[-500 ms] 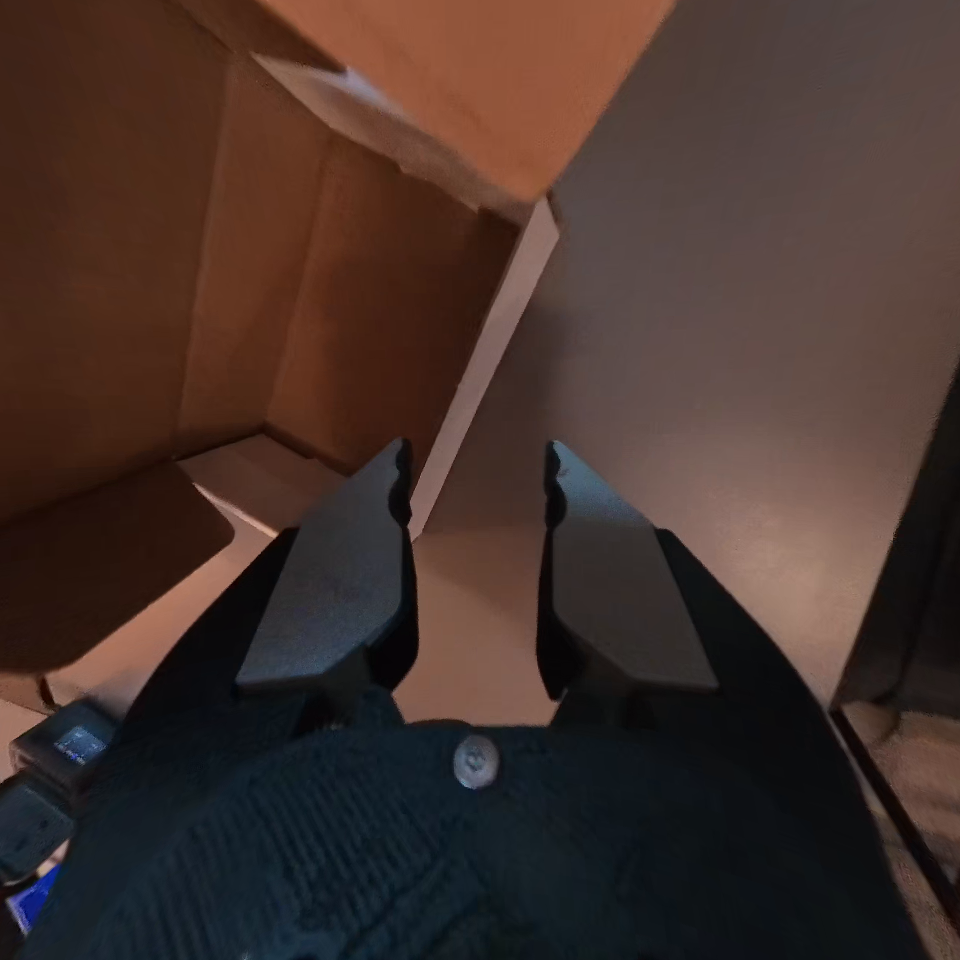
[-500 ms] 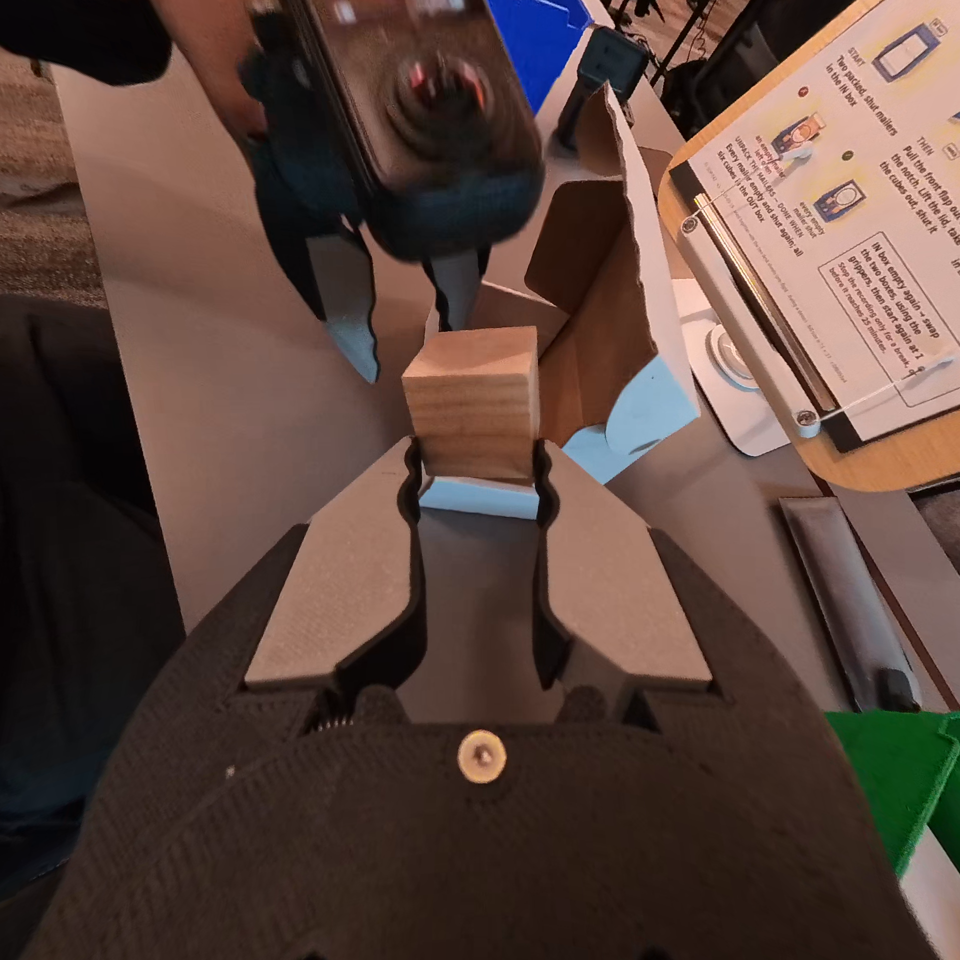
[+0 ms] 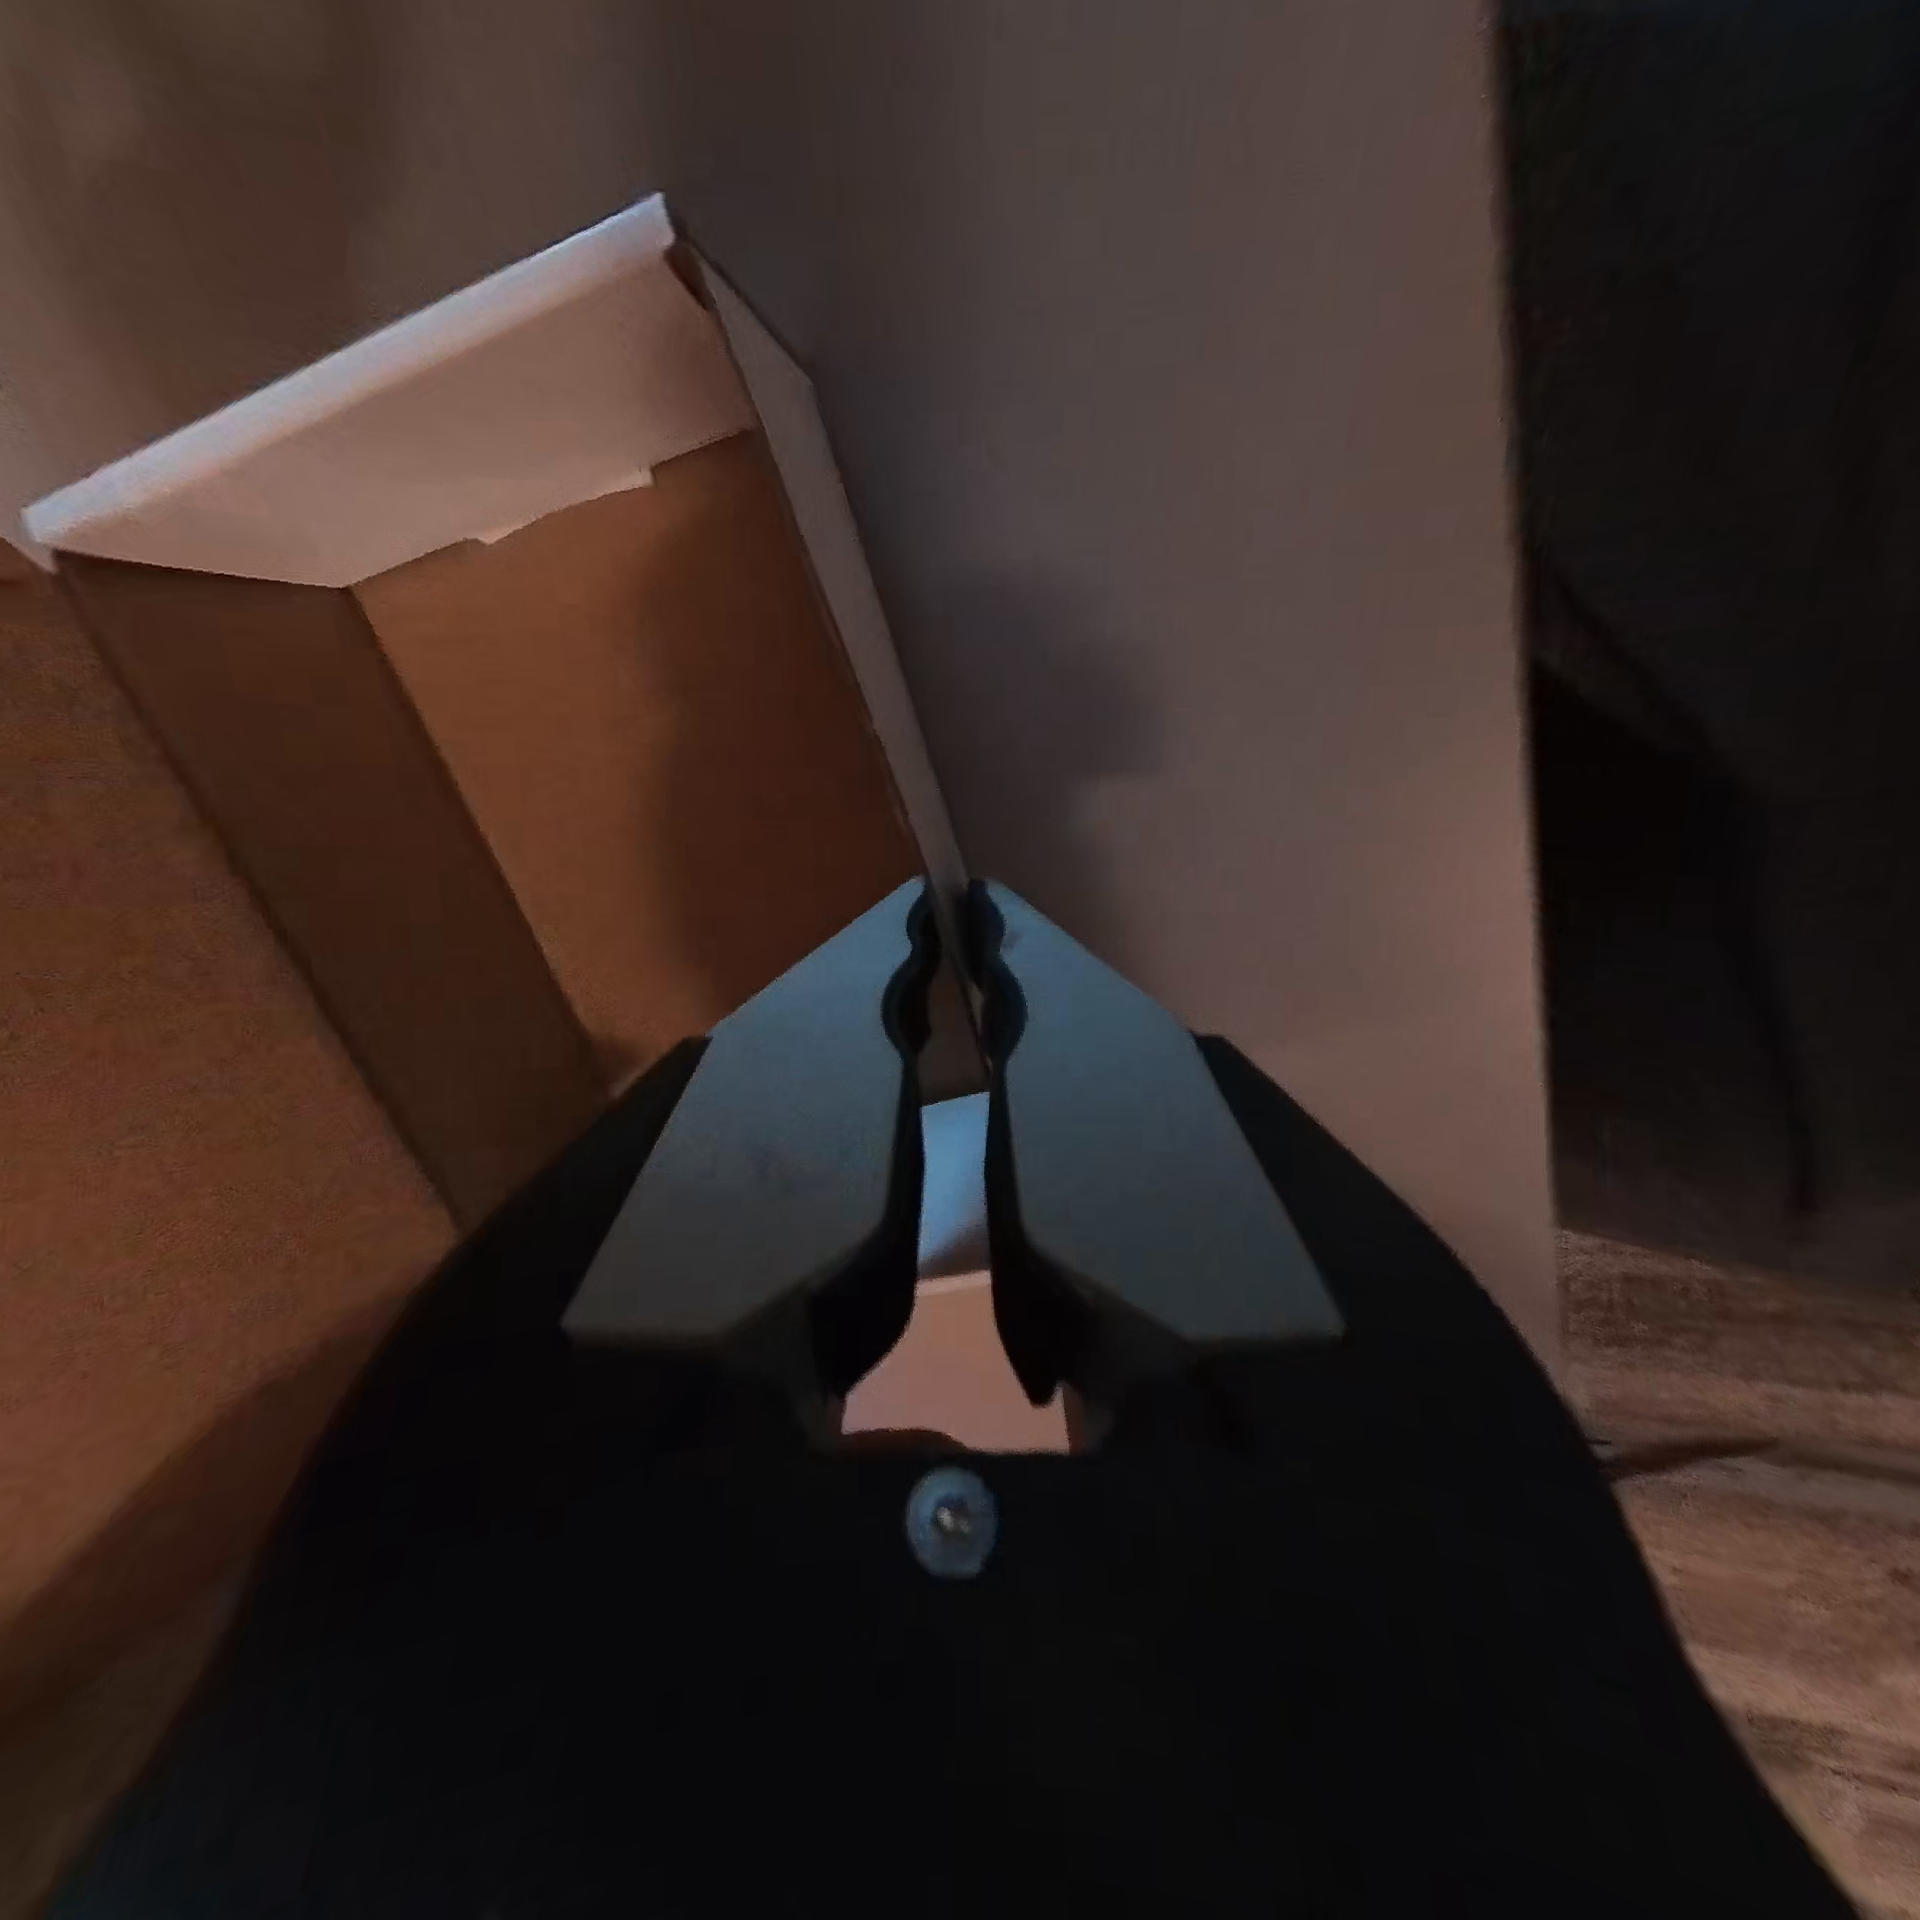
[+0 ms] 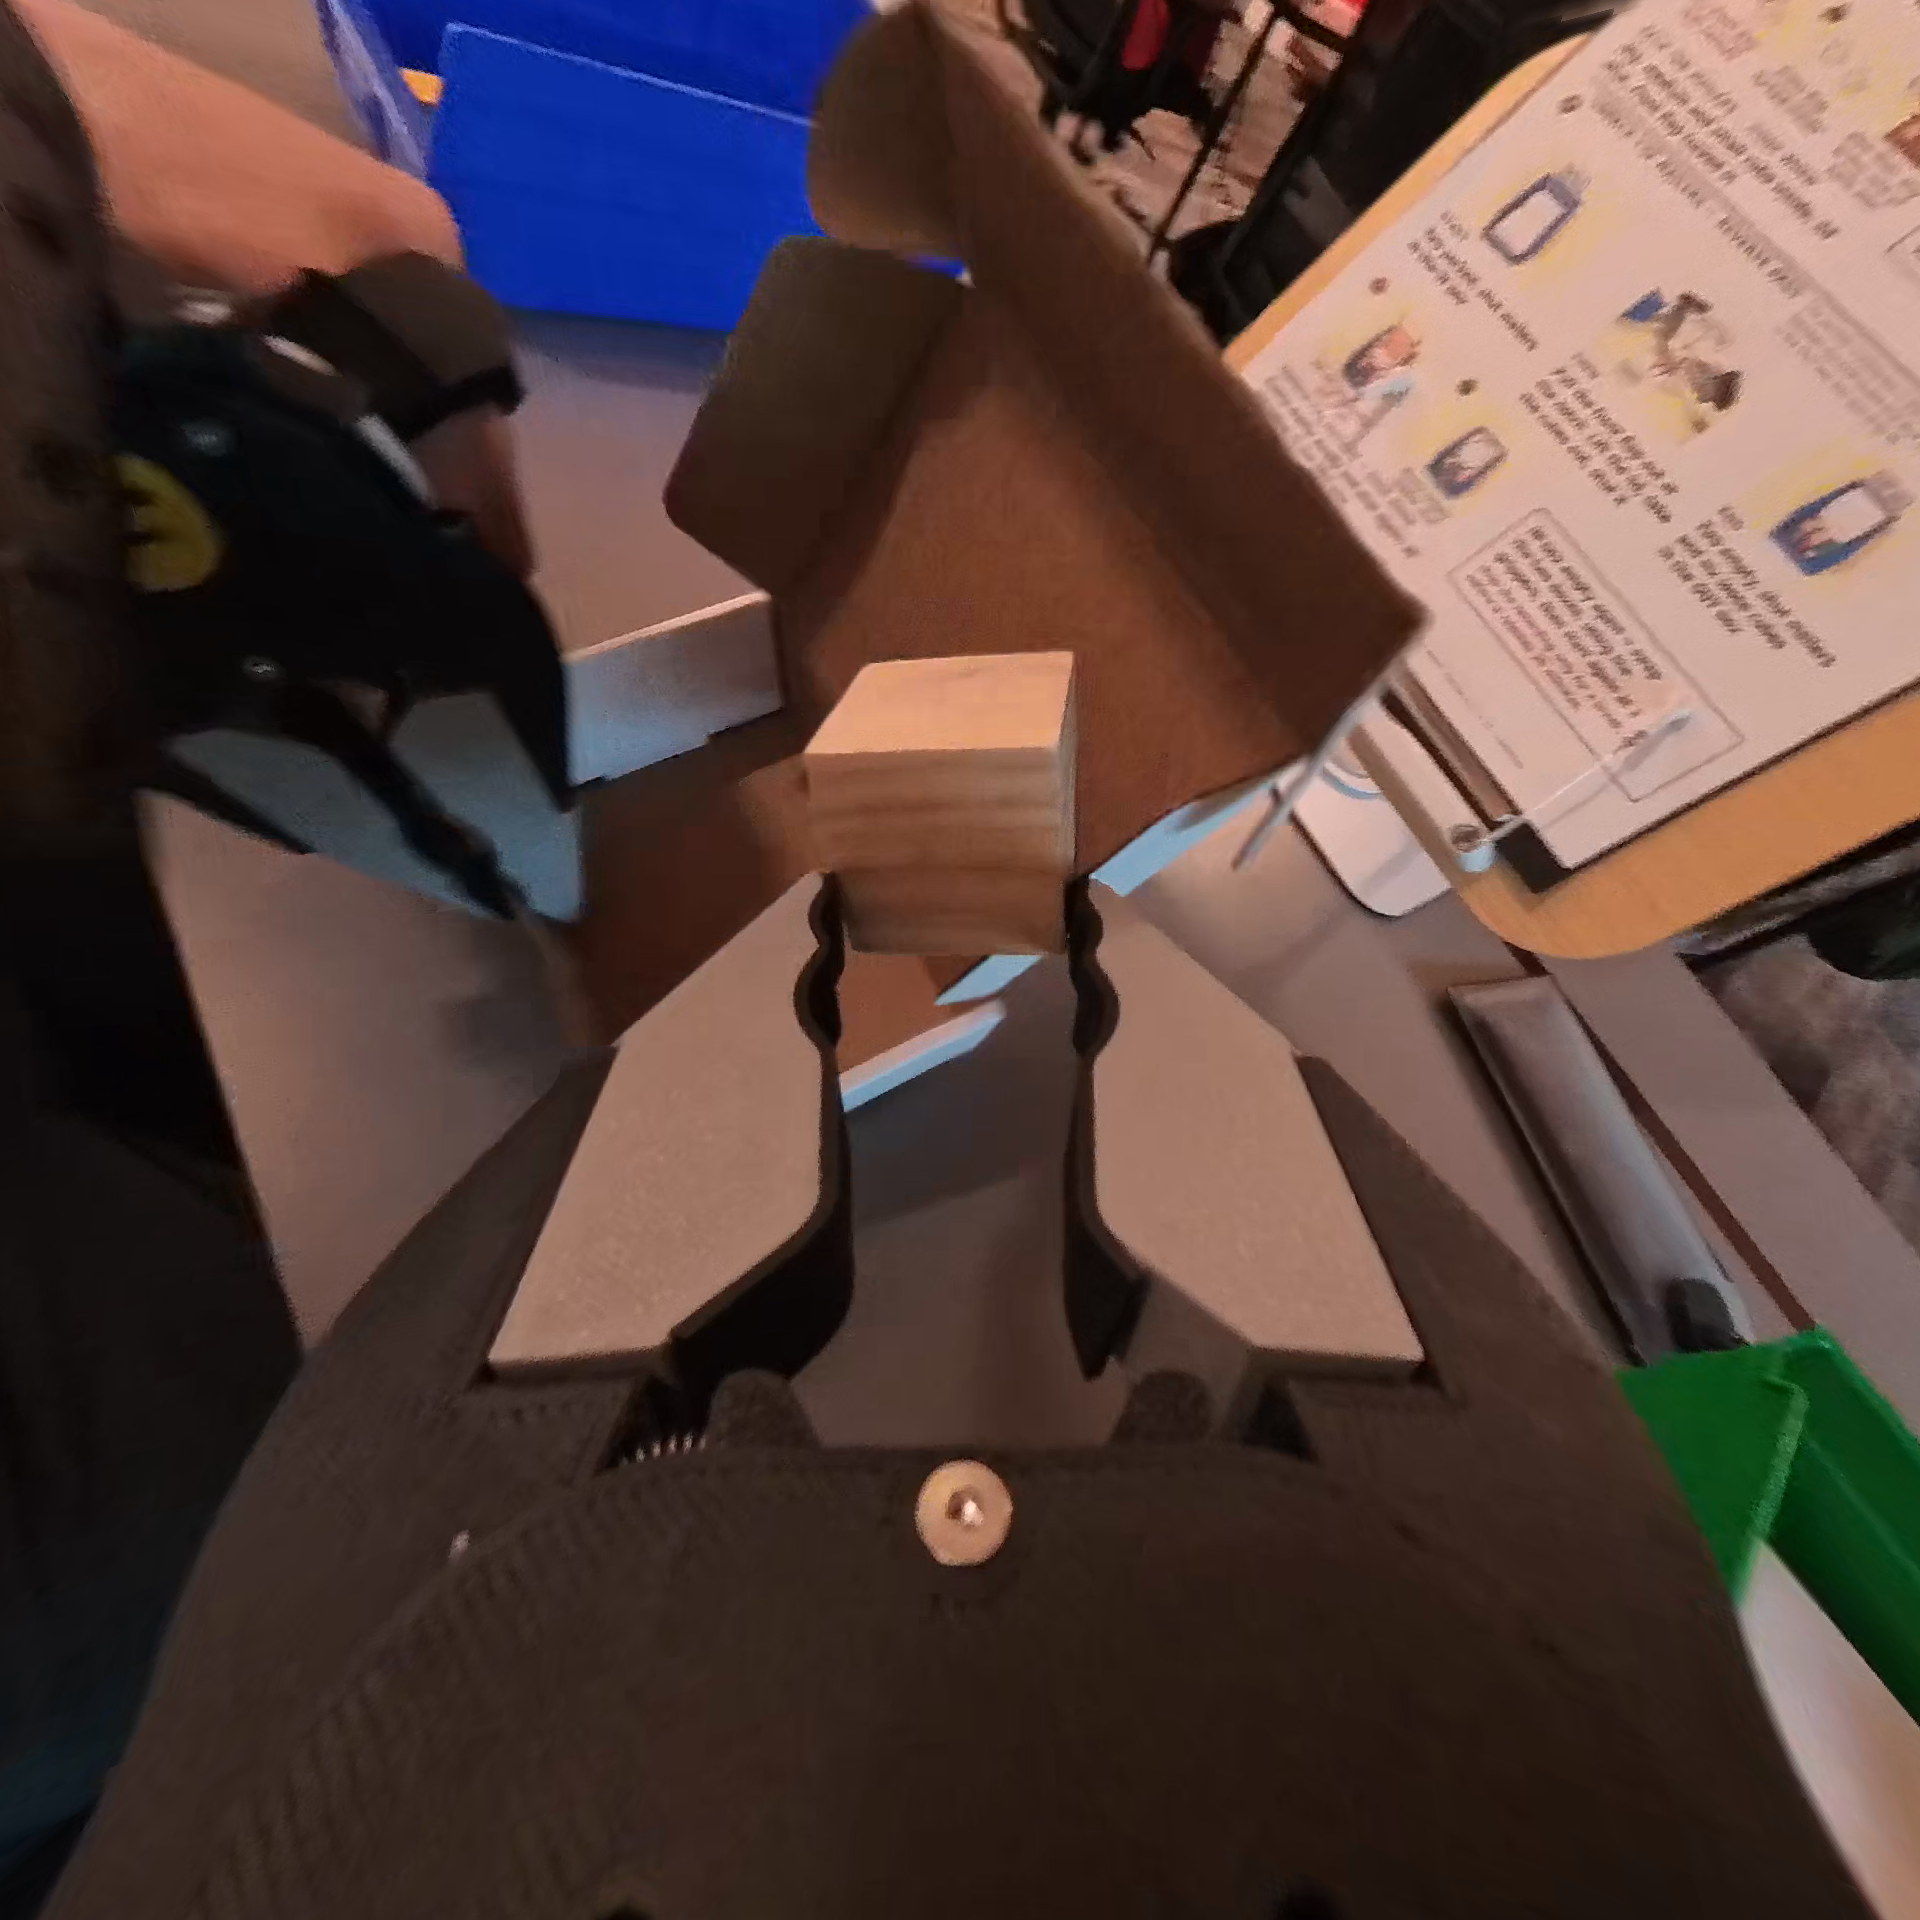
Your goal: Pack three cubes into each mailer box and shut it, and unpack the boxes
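Note:
An open mailer box [image 3: 582,727], brown inside and white outside, fills the left of the left wrist view. My left gripper [image 3: 948,920] is shut on the thin edge of its side wall. In the right wrist view my right gripper [image 4: 945,920] is shut on a pale wooden cube [image 4: 940,800] and holds it just in front of the open box [image 4: 1049,499], whose lid stands up. The left gripper [image 4: 416,790] shows at the left, at the box's white wall. The inside bottom of the box is hidden.
A blue bin [image 4: 623,177] stands behind the box. A clipboard with an instruction sheet [image 4: 1621,436] lies at the right, a grey tray [image 4: 1579,1153] below it, a green bin [image 4: 1787,1455] at the near right. A person's arm [image 4: 239,197] is at upper left. Tip to tip, the grippers are about 15 cm apart.
My left gripper has gone from open beside the box to shut on the box's side wall. My right gripper still holds the cube and is now closer to the open box.

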A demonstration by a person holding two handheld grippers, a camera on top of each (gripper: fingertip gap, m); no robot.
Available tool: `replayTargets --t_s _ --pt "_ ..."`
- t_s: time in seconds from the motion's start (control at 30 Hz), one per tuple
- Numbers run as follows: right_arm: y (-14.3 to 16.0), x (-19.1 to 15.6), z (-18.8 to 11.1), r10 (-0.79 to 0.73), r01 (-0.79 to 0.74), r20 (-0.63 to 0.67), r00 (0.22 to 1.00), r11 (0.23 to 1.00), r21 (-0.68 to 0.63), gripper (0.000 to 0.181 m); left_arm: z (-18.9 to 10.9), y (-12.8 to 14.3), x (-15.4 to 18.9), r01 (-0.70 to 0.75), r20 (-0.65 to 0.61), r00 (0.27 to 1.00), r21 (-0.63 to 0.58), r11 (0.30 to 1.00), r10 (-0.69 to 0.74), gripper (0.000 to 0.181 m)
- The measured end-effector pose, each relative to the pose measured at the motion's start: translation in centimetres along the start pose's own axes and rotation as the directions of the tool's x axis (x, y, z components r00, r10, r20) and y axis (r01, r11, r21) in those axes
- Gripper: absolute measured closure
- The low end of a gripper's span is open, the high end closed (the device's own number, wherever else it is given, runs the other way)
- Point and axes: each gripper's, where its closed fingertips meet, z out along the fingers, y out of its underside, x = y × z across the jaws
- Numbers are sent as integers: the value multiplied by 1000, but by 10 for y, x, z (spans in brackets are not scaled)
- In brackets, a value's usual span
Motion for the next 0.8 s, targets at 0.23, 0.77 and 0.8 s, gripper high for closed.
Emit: replayTargets --t_s 0.23,0.77,0.8 --pt "19 30 0 -70 39 -218 973 989 -144 139 -17 -35 39 -185 -28 982 42 982 186 180" --pt "17 21 -15 98 -99 -17 995 993 -58 140 -6 -41 24 91 -120 990 156 984 -72 181" --pt "15 17 -16 74 -75 -18 997 995 -67 139 -4 -42 21 123 -131 986 161 979 -102 181"
